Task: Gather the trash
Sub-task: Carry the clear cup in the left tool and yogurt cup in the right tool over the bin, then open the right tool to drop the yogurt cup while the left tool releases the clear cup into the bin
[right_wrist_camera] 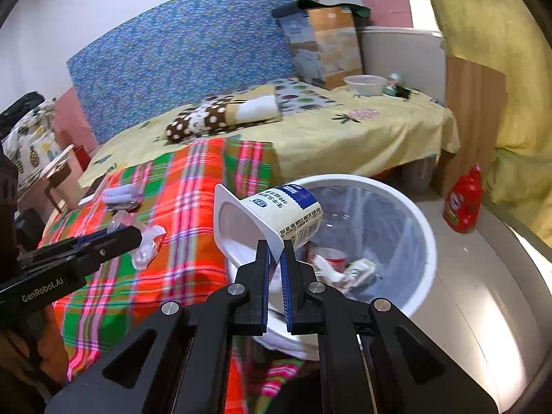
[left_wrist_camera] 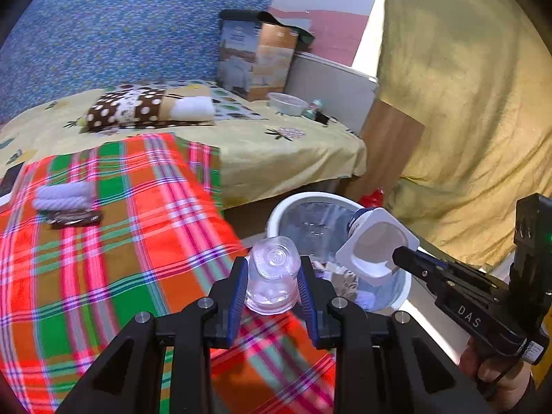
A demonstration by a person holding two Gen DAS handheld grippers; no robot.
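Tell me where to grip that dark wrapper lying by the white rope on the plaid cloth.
Take the dark wrapper across its short width, near the middle, coming from above. It lies flat on the plaid cloth with its long side against the white rope, so a side approach would likely snag the rope. Both grippers are full now, so free one first.

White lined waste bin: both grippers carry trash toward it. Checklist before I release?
1. Left gripper jaws clamp the clear crumpled plastic cup: ok.
2. Right gripper jaws pinch the rim of the white yogurt cup with blue label: ok.
3. Yogurt cup over the white lined waste bin: ok.
4. Clear cup over the bin: not ok, above the plaid blanket edge.
5. Bin has room: ok.
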